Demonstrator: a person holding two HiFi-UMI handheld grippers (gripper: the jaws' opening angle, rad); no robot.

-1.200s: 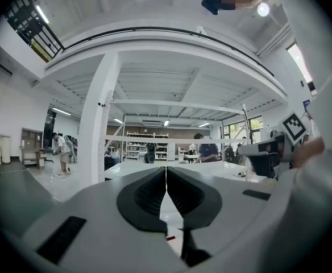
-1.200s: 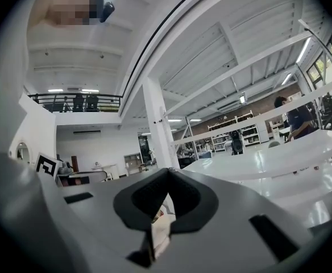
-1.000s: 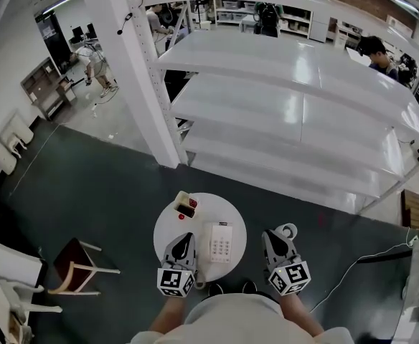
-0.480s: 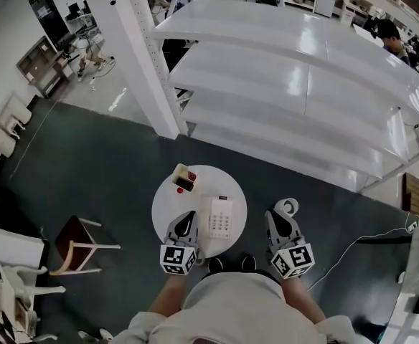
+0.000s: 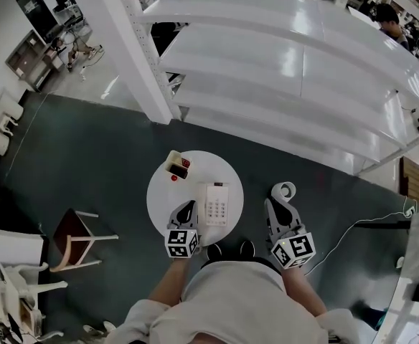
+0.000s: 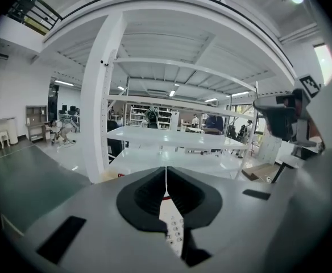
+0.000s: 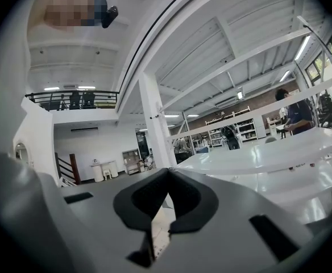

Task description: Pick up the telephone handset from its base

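While it lay flat on the round, glossy white table [image 5: 195, 172], the telephone handset [image 5: 209, 205] could not be told apart from its base: one white rectangular slab with a grid of small keys, no print legible. Just left of it was the left hand-held gripper [image 6: 166, 168], its ribbed matte-black pads clenched on nothing. Beyond the table's edge, the right hand-held gripper [image 7: 166, 186] was clenched too, and empty.

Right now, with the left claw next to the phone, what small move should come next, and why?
Probably open the left gripper. Its jaws are closed with nothing between them, and it sits just left of the telephone on the round table. Closed jaws cannot take the handset, so they likely need to part first.
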